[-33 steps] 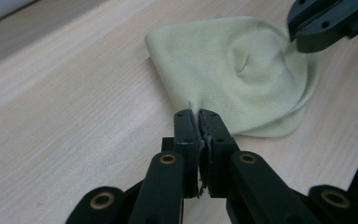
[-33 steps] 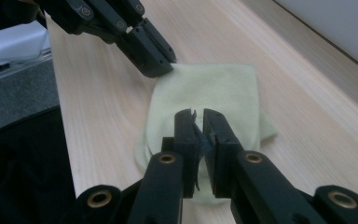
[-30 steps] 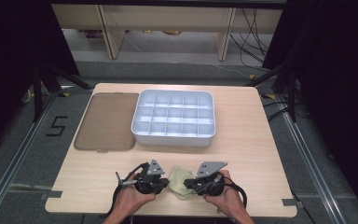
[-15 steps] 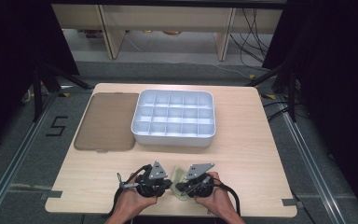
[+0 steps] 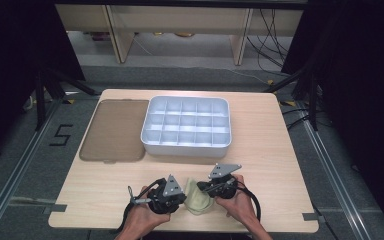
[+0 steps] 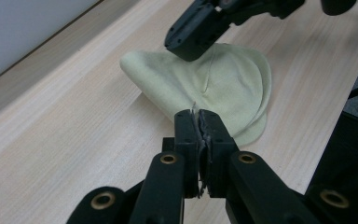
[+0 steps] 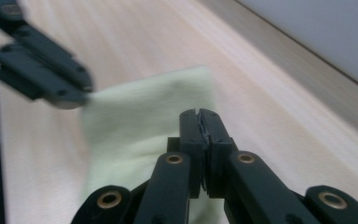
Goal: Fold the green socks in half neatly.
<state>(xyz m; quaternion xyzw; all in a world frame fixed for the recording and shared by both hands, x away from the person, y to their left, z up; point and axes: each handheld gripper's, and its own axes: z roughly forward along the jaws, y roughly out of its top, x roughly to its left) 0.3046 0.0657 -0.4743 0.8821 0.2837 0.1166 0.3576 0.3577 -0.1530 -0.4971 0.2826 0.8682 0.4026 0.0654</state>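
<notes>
Scene: a pale wooden table (image 5: 280,150) seen from above, with a person's two hands entering from the near edge, each holding a black two-jaw gripper.

Cloth: a small pale yellow-green cloth (image 5: 199,197) lies crumpled near the front edge of the table, between the two grippers; in the left gripper view it spreads as a rounded, folded sheet (image 6: 214,88) flat on the wood.

Left gripper: the left gripper (image 5: 180,192), a black tool topped by a grey three-cornered plate, has its jaws clenched together on the near edge of the cloth, a thin sliver of fabric showing between the tips (image 6: 198,121).

Right gripper: the right gripper (image 5: 204,187) sits at the cloth's opposite side; its own view shows the jaws pressed tight together (image 7: 199,122) over the cloth (image 7: 144,121). The jaws have just been closing; whether fabric is pinched between them cannot be told from the blurred picture.

Left hand: the left hand (image 5: 142,220) grips its tool low at the table's front edge.

Right hand: the right hand (image 5: 237,202) holds its tool just right of the cloth.

Tray: a white plastic tray with a grid of compartments (image 5: 186,146) stands at mid-table, well apart from the cloth.

Mat: a flat brown rectangular mat (image 5: 112,131) lies just beside the tray on its left.
</notes>
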